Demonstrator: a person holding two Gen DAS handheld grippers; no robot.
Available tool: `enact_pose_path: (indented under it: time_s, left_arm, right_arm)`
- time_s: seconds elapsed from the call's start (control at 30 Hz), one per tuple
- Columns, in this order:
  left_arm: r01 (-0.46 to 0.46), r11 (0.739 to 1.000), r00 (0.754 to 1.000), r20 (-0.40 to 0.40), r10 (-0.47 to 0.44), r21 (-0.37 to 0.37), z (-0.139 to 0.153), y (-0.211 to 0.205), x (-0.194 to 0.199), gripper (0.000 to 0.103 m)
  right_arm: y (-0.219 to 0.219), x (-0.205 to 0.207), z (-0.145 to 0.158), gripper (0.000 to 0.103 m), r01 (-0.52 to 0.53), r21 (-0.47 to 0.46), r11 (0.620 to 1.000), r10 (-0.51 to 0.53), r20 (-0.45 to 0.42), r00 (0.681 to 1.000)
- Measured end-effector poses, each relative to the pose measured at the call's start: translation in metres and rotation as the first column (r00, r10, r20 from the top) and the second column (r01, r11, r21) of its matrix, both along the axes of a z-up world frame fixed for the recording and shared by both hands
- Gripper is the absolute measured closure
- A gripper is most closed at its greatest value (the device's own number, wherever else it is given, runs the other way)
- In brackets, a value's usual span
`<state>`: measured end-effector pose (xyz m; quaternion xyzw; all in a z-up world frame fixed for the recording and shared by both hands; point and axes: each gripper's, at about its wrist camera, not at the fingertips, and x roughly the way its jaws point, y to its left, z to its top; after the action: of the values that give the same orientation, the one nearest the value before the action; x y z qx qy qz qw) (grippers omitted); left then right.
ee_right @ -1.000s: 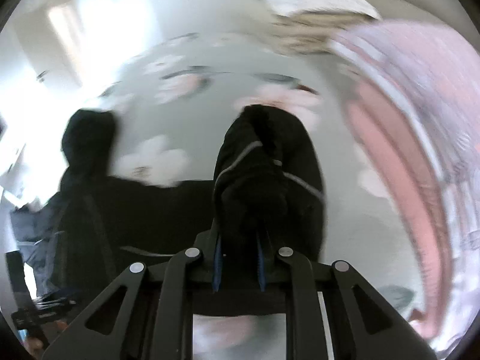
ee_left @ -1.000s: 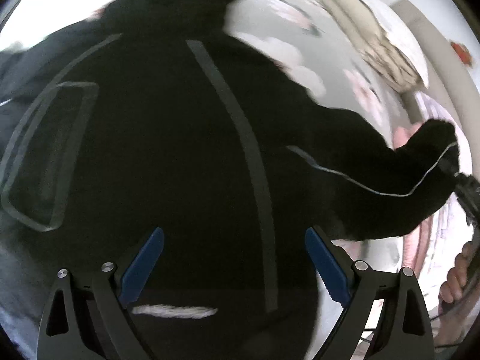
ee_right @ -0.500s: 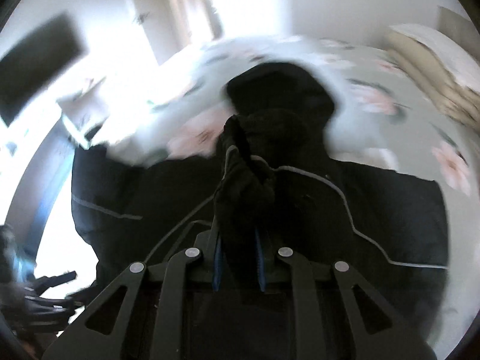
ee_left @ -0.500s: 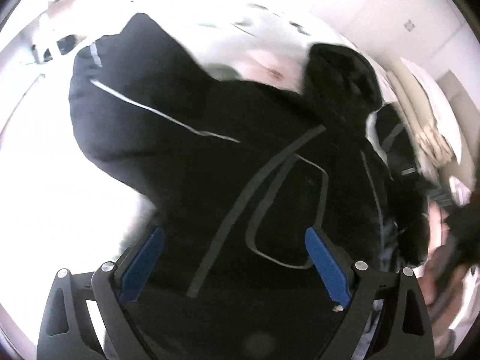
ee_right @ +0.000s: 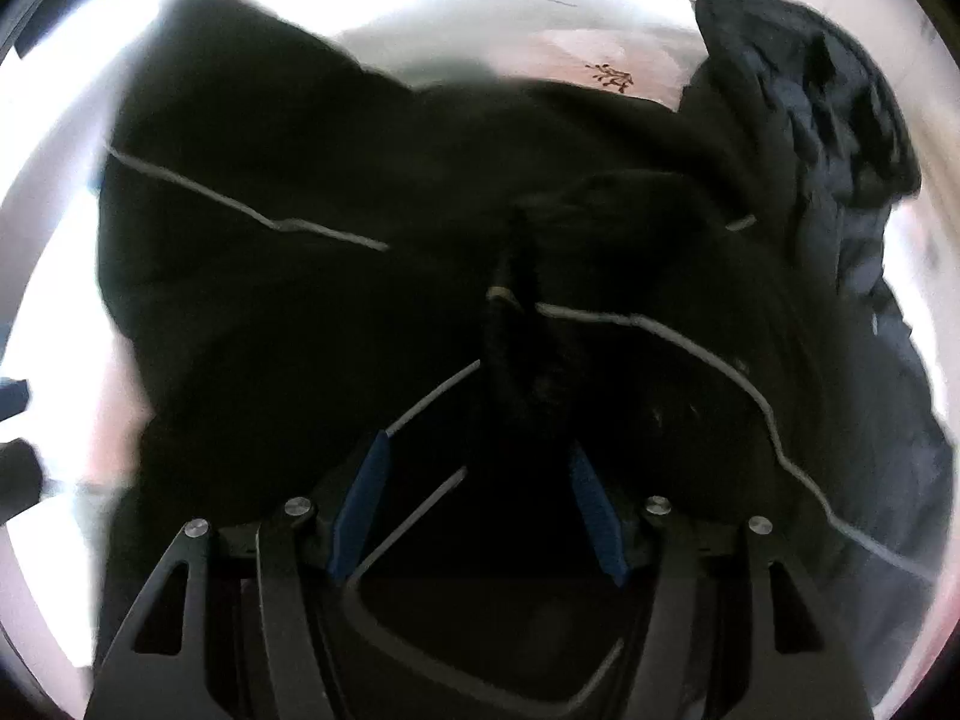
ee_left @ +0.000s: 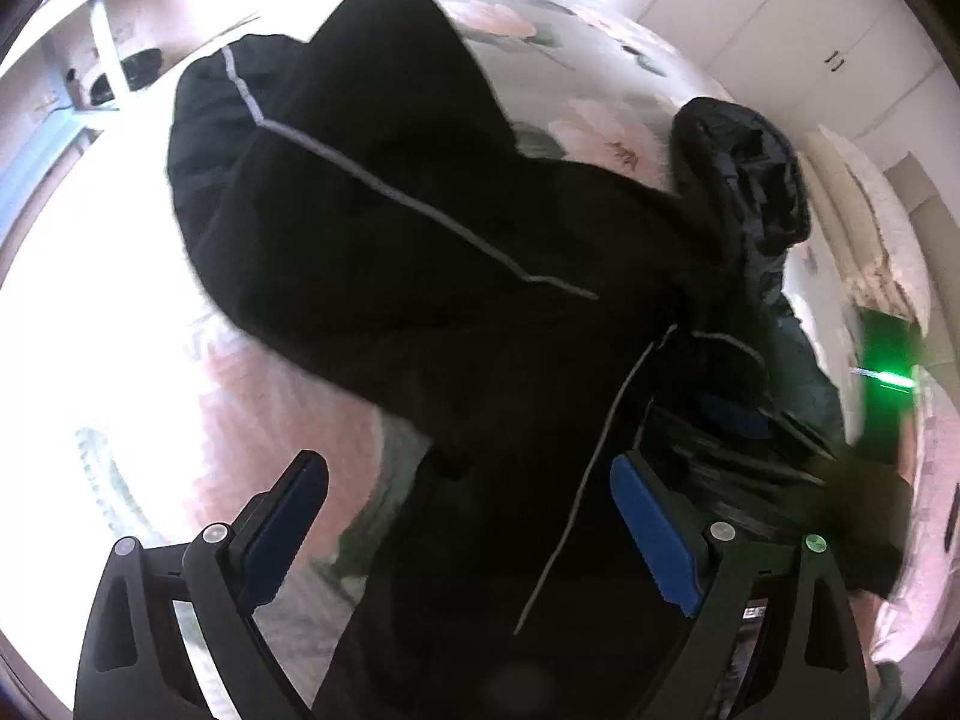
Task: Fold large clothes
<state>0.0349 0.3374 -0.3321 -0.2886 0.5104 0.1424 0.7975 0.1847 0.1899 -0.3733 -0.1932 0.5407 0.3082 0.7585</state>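
Dark padded coat point(ee_left: 744, 180) is lying toward the bed's point(ee_left: 576, 60) far edge, beside the black jacket point(ee_left: 420, 252). Your left tool point(ee_left: 468, 510) is hovering spread; right tool point(ee_right: 480, 480) is spreading, cuff between.

A pale green bedspread printed with large pink flowers point(ee_left: 576, 54) spreads beyond the fingertips, a crumpled dark navy quilted garment point(ee_left: 750, 180) lies on it ahead and right of them, and white cupboard doors point(ee_left: 798, 12) stand farther off to the upper right.
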Motion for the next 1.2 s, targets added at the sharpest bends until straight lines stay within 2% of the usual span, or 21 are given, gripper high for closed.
enact_pose_path:
  time_s: [0.07,0.13,0.17,0.2,0.23,0.3,0.33,0.37,0.4,0.47,0.5,0.6,0.67,0.73,0.77,0.8,0.83,0.9,0.97,1.1,1.2]
  left_arm:
    - [0.033,0.999,0.999,0.031,-0.032,-0.017,0.002,-0.002,0.011,0.008]
    - [0.068,0.997,0.996,0.060,-0.066,-0.032,0.005,-0.009,0.023,0.008]
    - [0.094,0.994,0.992,0.084,-0.090,-0.047,0.006,-0.014,0.033,0.008]
    - [0.107,0.993,0.990,0.098,-0.101,-0.054,0.007,-0.018,0.039,0.008]
    - [0.133,0.989,0.984,0.124,-0.124,-0.067,0.007,-0.024,0.051,0.008]
    - [0.176,0.980,0.973,0.168,-0.160,-0.089,0.004,-0.035,0.070,0.008]
    - [0.188,0.977,0.969,0.178,-0.168,-0.099,0.002,-0.038,0.077,0.008]
    - [0.203,0.972,0.966,0.186,-0.179,-0.118,-0.004,-0.042,0.088,0.008]
    - [0.213,0.968,0.964,0.192,-0.185,-0.135,-0.009,-0.045,0.097,0.008]
    - [0.228,0.956,0.963,0.185,-0.194,-0.185,-0.025,-0.049,0.114,0.008]
    - [0.233,0.952,0.963,0.180,-0.199,-0.197,-0.032,-0.051,0.119,0.009]
    - [0.258,0.931,0.960,0.174,-0.217,-0.258,-0.049,-0.055,0.131,0.011]
    - [0.276,0.910,0.955,0.197,-0.223,-0.309,-0.054,-0.060,0.137,0.011]
    - [0.273,0.909,0.955,0.200,-0.218,-0.314,-0.058,-0.067,0.143,0.015]
    - [0.271,0.914,0.957,0.191,-0.220,-0.304,-0.061,-0.070,0.149,0.023]
    - [0.274,0.913,0.957,0.184,-0.226,-0.302,-0.063,-0.072,0.152,0.054]
    - [0.283,0.910,0.956,0.169,-0.240,-0.304,-0.064,-0.075,0.155,0.079]
    - [0.281,0.926,0.956,0.158,-0.247,-0.253,-0.056,-0.075,0.156,0.084]
    - [0.282,0.921,0.948,0.228,-0.224,-0.269,-0.032,-0.063,0.146,0.084]
    - [0.258,0.917,0.926,0.349,-0.144,-0.305,0.014,-0.026,0.129,0.084]
    - [0.249,0.926,0.932,0.331,-0.150,-0.282,0.018,-0.002,0.124,0.083]
  right_arm:
    - [-0.036,0.003,0.035,0.040,0.083,0.097,0.992,-0.081,-0.019,0.997]
    - [-0.076,0.012,0.062,0.039,0.177,0.160,0.971,-0.181,0.009,0.983]
    - [-0.095,0.020,0.071,0.037,0.227,0.160,0.961,-0.236,0.037,0.971]
    - [-0.118,0.030,0.075,0.036,0.308,0.132,0.942,-0.321,0.088,0.943]
    - [-0.139,0.042,0.074,0.036,0.380,0.091,0.921,-0.389,0.130,0.912]
    - [-0.172,0.068,0.059,0.038,0.474,0.024,0.880,-0.472,0.149,0.869]
    - [-0.184,0.077,0.046,0.044,0.502,0.000,0.865,-0.496,0.151,0.855]
    - [-0.192,0.082,0.033,0.060,0.517,-0.026,0.855,-0.508,0.150,0.848]
    - [-0.199,0.089,0.010,0.063,0.526,-0.073,0.847,-0.516,0.118,0.848]
    - [-0.206,0.096,-0.026,0.063,0.523,-0.093,0.847,-0.525,-0.003,0.851]
    - [-0.207,0.097,-0.033,0.063,0.519,-0.071,0.852,-0.521,-0.002,0.854]
    - [-0.212,0.097,-0.031,0.063,0.528,-0.039,0.848,-0.529,-0.001,0.849]
    - [-0.216,0.096,-0.031,0.063,0.526,-0.020,0.851,-0.526,-0.009,0.851]
    - [-0.215,0.093,-0.032,0.063,0.510,-0.014,0.860,-0.510,-0.003,0.860]
    - [-0.214,0.092,-0.032,0.063,0.500,-0.016,0.866,-0.500,0.001,0.866]
    - [-0.213,0.090,-0.032,0.063,0.492,-0.018,0.871,-0.492,0.002,0.871]
    - [-0.214,0.089,-0.031,0.063,0.488,-0.017,0.873,-0.488,-0.003,0.873]
    - [-0.217,0.083,-0.027,0.063,0.482,-0.013,0.876,-0.482,-0.013,0.876]
    - [-0.219,0.080,-0.012,0.063,0.463,0.007,0.886,-0.462,-0.026,0.886]
    - [-0.209,0.063,0.031,0.060,0.394,0.118,0.912,-0.395,-0.011,0.919]
    - [-0.195,0.056,0.044,0.056,0.357,0.167,0.919,-0.363,0.002,0.932]
